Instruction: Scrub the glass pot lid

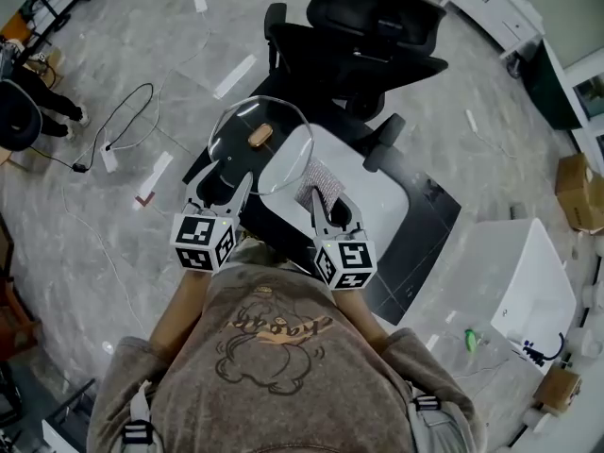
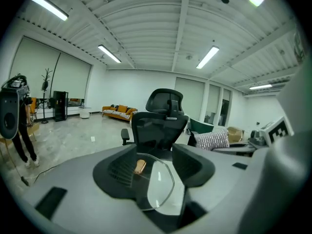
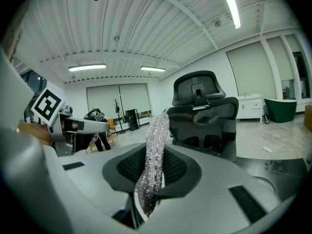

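A grey-brown shirt [image 1: 283, 338] with a cartoon print fills the bottom of the head view. The lettering across the print is too blurred to read. Just beyond it are the two marker cubes, the left cube [image 1: 203, 242] and the right cube [image 1: 345, 264]. They carry black-and-white square patterns only, no words.

The left gripper [image 1: 224, 181] has its jaws set on the near rim of the glass lid [image 1: 266, 159] and holds it up in the air. In the left gripper view the rim sits down in the gap between the two jaws. The lid is round, so it has no long axis. It reaches forward out of the jaws, away from the person, and is tilted rather than flat. Its tan wooden knob [image 1: 260, 136] shows near the middle from above and close to the left jaw in the left gripper view.

The right gripper [image 1: 330, 204] is pressed together on a silver scrubbing cloth [image 1: 320, 179]. The cloth stands on edge between the jaws and sticks up past their tips. It is just beside the right edge of the lid; I cannot tell whether they touch.

Below both is a white tabletop [image 1: 373, 201]. A black office chair [image 1: 363, 41] stands beyond it, with its back toward the grippers. A grey marbled floor [image 1: 142, 45] lies all around, with a black cable [image 1: 123, 121] looped on it to the left. To the right are a white cabinet [image 1: 533, 291] and a cardboard box [image 1: 580, 192].
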### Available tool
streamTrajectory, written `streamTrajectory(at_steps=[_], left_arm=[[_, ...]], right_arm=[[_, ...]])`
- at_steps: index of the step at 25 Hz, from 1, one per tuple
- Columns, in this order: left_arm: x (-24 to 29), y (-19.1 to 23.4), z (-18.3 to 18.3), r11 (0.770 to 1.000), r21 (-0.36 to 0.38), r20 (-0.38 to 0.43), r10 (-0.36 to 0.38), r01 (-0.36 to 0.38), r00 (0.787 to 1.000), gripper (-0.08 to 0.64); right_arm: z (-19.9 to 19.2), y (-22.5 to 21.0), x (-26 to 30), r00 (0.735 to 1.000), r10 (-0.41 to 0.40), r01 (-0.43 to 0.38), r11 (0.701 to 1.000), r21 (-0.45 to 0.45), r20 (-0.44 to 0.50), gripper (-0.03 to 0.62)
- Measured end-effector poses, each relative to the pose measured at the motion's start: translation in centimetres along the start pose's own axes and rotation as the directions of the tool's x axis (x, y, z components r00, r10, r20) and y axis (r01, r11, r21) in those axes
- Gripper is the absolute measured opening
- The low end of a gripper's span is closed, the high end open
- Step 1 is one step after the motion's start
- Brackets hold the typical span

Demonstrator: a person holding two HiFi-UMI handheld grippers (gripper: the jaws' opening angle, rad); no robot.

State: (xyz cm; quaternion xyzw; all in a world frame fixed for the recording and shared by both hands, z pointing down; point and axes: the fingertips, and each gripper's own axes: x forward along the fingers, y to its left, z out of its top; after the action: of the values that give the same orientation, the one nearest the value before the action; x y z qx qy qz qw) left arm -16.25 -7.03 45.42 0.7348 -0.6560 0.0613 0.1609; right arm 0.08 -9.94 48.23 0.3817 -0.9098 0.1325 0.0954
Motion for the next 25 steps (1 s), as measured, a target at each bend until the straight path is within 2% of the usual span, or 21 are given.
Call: streamTrajectory(at_steps=[6,11,17,22,25], left_arm=[[4.6,1.0,-0.9,0.993,0.096,-0.084,-0.055,0.063,0.995,0.225],[9.4,2.1,-3.3,0.979,0.141,-0.181,-0.124,0.15,0.976,0.222],[15.4,4.2,-8.8,0.954,0.231,-0.33,-0.107,0.191,0.938,0.222],[18.5,5.5,-12.2,0.958,0.219,-0.423,-0.079,0.186,0.903,0.222],[20.3,5.4,-13.4,0.952,0.225,-0.445,-0.088,0.207,0.891,0.222]], right_arm=[[0.2,-0.4,1.6,0.999,-0.037,0.038,0.999,0.017,-0.007,0.086],[0.5,-0.7,2.3,0.997,-0.075,0.076,0.997,0.03,-0.016,0.086],[0.2,-1.2,2.2,0.991,-0.13,0.132,0.99,0.048,-0.032,0.086],[-0.2,-1.9,2.3,0.984,-0.171,0.173,0.983,0.059,-0.043,0.086],[-0.4,-2.6,2.2,0.979,-0.196,0.199,0.978,0.068,-0.052,0.086]])
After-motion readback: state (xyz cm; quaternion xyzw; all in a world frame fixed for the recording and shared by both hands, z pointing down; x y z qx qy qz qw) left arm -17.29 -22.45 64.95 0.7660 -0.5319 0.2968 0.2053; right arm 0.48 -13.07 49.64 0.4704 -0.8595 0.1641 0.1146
